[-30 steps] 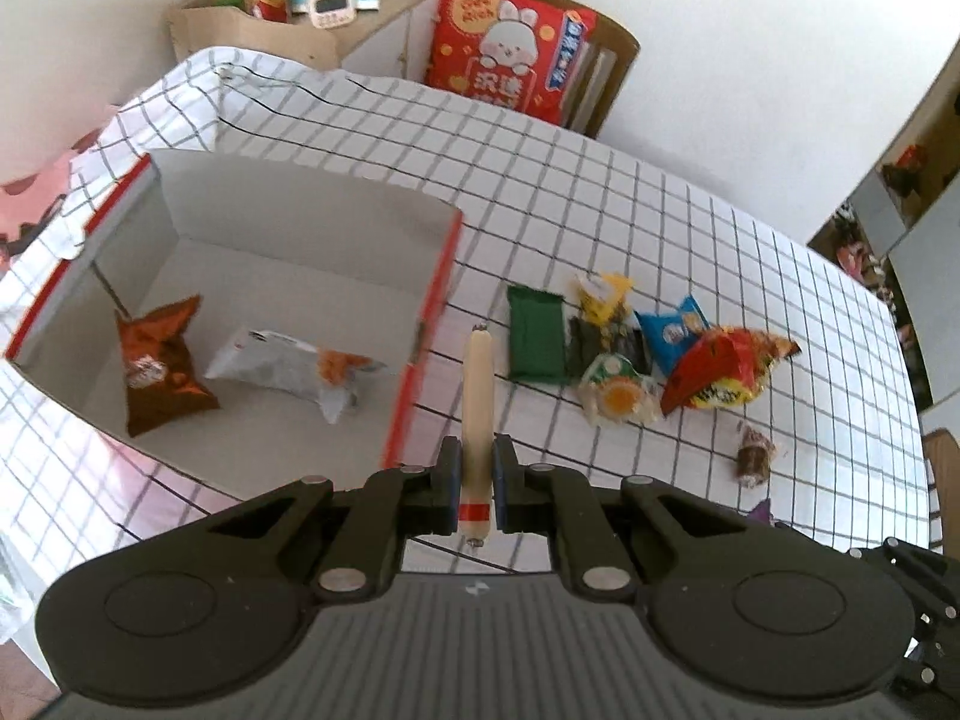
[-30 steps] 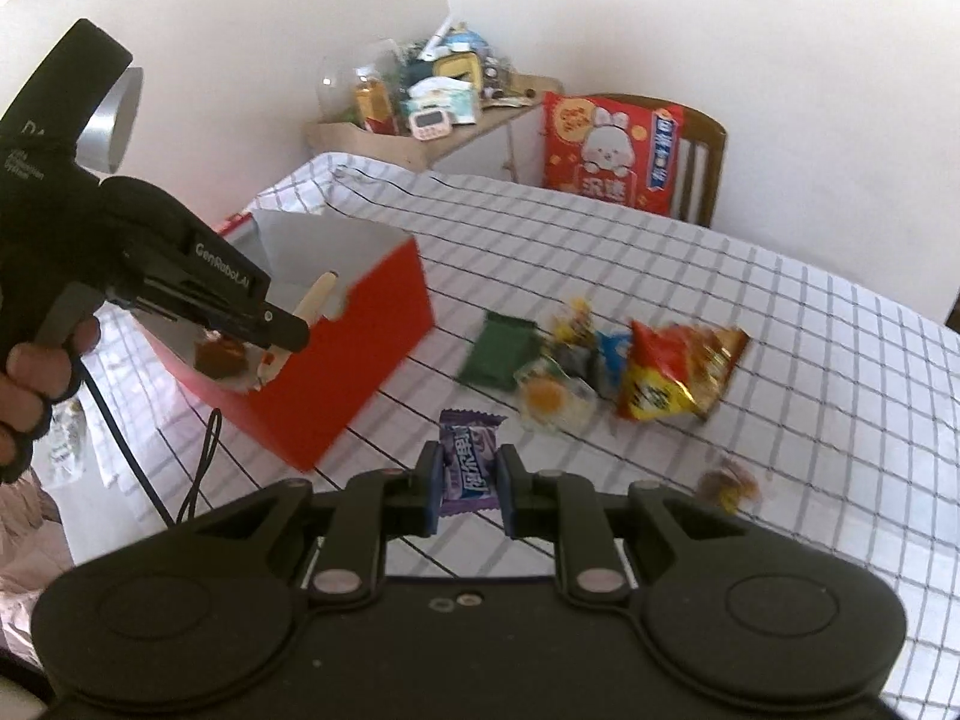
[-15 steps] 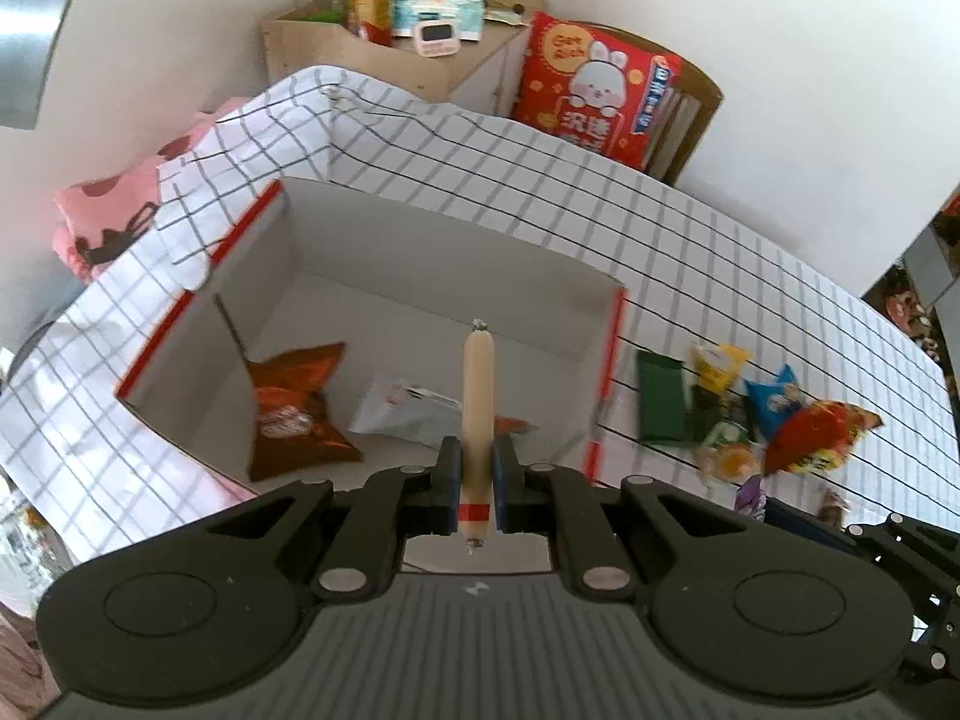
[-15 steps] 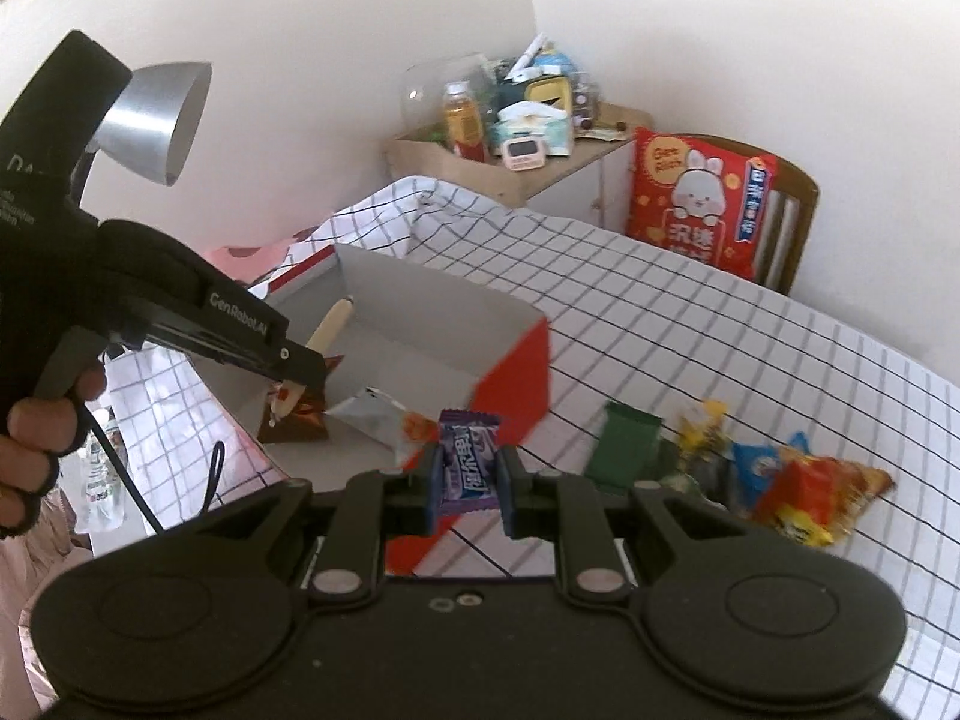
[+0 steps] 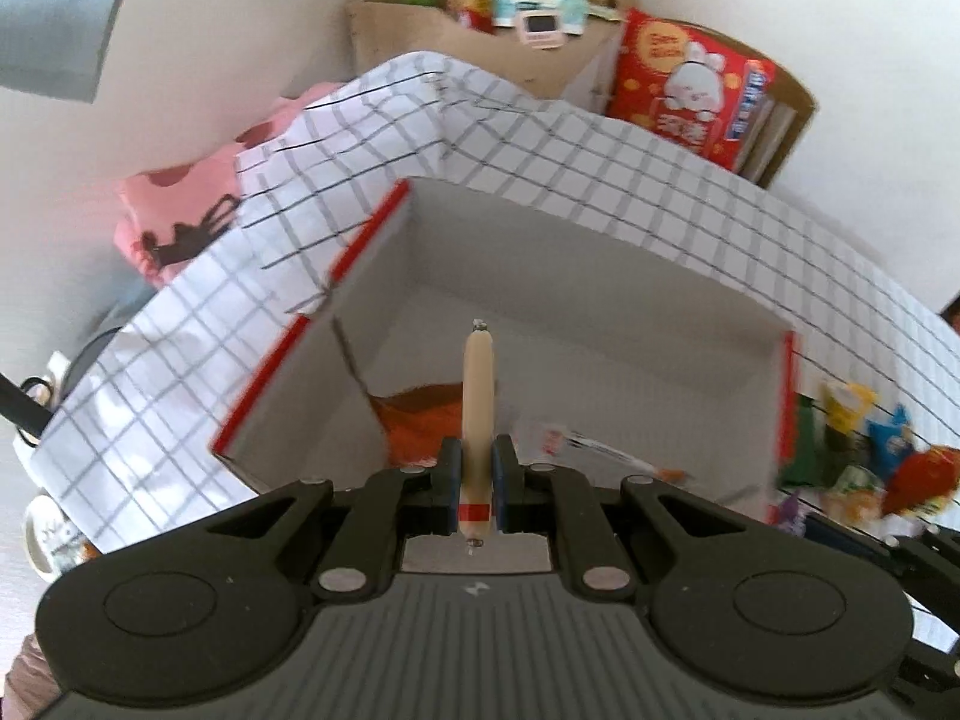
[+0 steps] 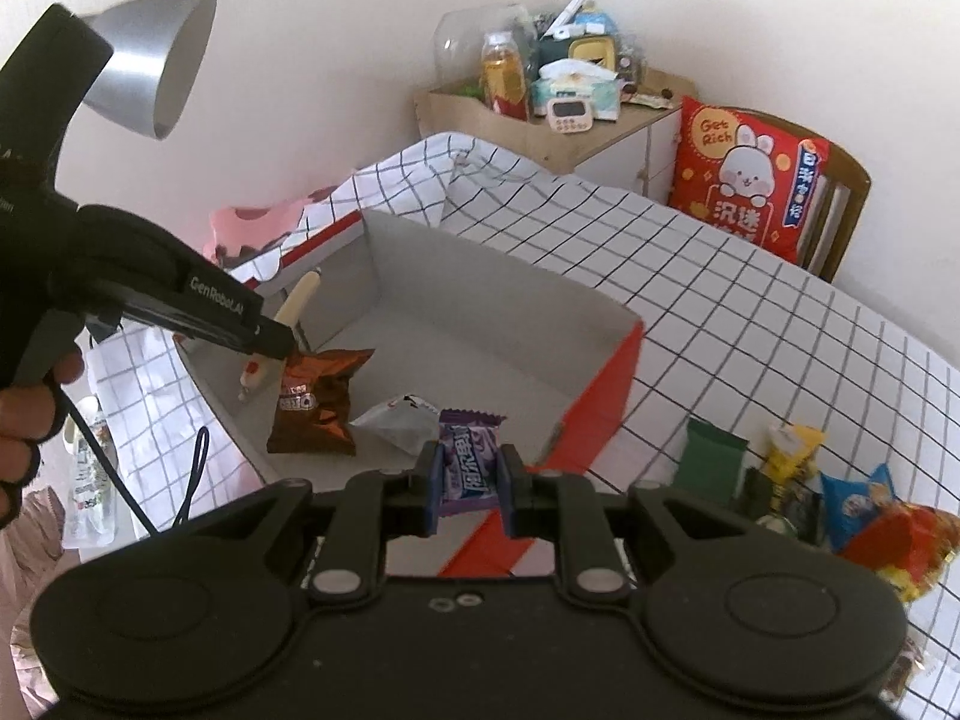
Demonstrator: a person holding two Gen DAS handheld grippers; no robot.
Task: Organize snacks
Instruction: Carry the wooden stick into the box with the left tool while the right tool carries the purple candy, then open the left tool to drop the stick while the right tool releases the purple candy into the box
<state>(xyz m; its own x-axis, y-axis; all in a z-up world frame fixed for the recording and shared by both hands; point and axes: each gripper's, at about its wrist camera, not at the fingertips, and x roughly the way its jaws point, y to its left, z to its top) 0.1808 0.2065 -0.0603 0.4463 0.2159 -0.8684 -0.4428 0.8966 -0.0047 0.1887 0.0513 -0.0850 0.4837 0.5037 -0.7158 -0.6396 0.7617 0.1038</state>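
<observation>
Both hands have moved over the box (image 6: 606, 354). The left gripper (image 5: 476, 483) jaws squeeze a sausage (image 5: 477, 396); the right gripper (image 6: 470, 483) jaws squeeze a candy (image 6: 469, 456). I think both get dropped in next.

The left gripper (image 5: 477, 474) points steeply downward, its jaws pinched tight on a sausage stick (image 5: 477, 396). A hand (image 6: 27, 420) grips its black handle, fingers curled. The right gripper (image 6: 470, 480) tilts downward too, jaws clamped on a purple candy (image 6: 469, 462).

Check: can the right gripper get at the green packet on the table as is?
Probably not: the right gripper is shut on a purple candy, so it can't grasp. The green packet itself lies uncovered.
</observation>
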